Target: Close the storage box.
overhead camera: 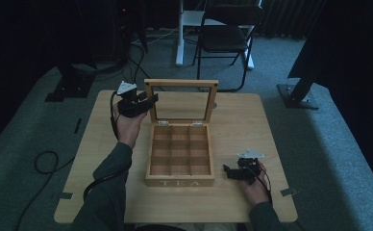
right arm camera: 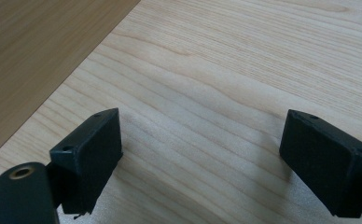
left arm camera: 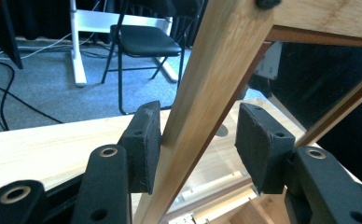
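Tea box sitting open mid-bench, left gripper at its lid.

Marked TEA on its near wall, the box is lying on the bench with its long axis running near to far; its grid of small compartments is showing bare wood. Its glass-paned lid is standing upright at the far side, its pane facing the person. In the left gripper view the lid's left frame post is standing between the jaws, one pad touching it, the other clear of it. The right gripper is resting near the box's right side, its jaws spread wide over bare bench.
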Demonstrator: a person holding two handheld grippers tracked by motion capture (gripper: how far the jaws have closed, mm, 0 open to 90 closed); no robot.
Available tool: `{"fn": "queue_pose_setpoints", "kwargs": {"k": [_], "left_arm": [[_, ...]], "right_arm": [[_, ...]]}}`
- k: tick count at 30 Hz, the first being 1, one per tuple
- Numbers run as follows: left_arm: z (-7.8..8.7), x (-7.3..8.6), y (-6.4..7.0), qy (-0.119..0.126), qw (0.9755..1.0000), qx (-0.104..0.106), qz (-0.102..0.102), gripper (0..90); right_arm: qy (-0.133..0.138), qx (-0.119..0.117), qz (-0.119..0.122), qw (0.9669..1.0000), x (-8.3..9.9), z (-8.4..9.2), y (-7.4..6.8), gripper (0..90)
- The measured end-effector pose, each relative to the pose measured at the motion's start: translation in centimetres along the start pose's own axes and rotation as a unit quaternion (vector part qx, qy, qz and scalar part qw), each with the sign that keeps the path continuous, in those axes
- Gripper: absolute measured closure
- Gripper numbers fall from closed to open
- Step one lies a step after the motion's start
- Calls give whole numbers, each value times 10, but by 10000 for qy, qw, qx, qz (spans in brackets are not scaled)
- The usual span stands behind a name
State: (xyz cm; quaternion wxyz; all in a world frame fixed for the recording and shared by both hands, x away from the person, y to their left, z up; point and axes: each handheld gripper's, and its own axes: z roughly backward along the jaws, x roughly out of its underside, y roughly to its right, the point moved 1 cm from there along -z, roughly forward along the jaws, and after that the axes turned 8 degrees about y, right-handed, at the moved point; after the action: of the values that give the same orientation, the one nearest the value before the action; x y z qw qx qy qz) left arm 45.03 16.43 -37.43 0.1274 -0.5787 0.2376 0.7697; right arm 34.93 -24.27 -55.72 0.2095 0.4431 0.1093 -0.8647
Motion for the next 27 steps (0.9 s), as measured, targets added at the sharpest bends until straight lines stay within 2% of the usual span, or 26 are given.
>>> {"fn": "queue_pose_setpoints", "kwargs": {"k": [6, 9, 12, 16, 21, 27], "left_arm": [[8, 2, 4, -37, 9999, 82, -82, 485], [19, 0, 6, 119, 9997, 185, -77, 487], [28, -2, 9, 220, 9995, 193, -95, 510], [39, -5, 15, 313, 9990, 155, -270, 522], [45, -5, 21, 260, 9985, 36, -486, 535], [50, -2, 22, 244, 9987, 20, -447, 535]], "right_arm": [[2, 4, -1, 10000, 0, 0, 0, 125], [3, 7, -3, 10000, 0, 0, 0, 125], [7, 7, 0, 10000, 0, 0, 0, 125], [8, 12, 0, 10000, 0, 0, 0, 125], [9, 11, 0, 10000, 0, 0, 0, 125], [8, 9, -3, 10000, 0, 0, 0, 125]]}}
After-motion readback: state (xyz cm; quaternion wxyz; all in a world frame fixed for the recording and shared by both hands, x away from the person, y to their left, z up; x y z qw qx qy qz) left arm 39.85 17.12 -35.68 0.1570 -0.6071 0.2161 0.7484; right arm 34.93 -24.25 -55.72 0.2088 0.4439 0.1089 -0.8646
